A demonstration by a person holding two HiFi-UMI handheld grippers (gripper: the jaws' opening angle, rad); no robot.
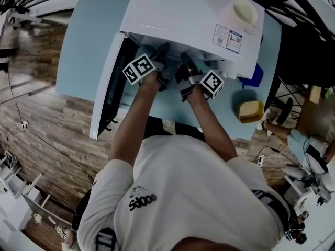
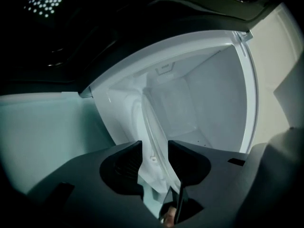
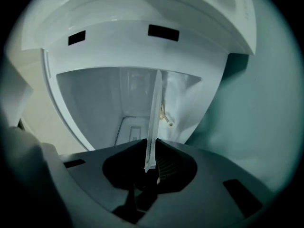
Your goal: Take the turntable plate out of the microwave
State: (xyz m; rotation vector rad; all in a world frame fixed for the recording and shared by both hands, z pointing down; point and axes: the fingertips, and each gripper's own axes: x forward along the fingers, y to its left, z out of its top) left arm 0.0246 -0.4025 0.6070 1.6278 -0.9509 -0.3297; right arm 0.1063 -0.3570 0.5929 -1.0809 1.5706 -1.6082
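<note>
The clear glass turntable plate (image 2: 151, 127) shows edge-on at the mouth of the white microwave (image 1: 183, 14). My left gripper (image 2: 155, 148) has the plate's rim filling the gap between its jaws, which are shut on it. In the right gripper view the plate (image 3: 155, 108) is a thin upright strip, and my right gripper (image 3: 151, 144) pinches its near edge. In the head view both grippers, left (image 1: 159, 54) and right (image 1: 186, 61), reach into the oven opening side by side. The plate itself is hidden there.
The microwave door (image 1: 107, 88) hangs open at the left over the light blue table (image 1: 89, 30). A pale cup (image 1: 243, 12) stands on the oven's top. A yellow block (image 1: 250, 111) and a blue object (image 1: 255, 77) lie to the right. A small beige part (image 3: 166, 118) shows behind the plate.
</note>
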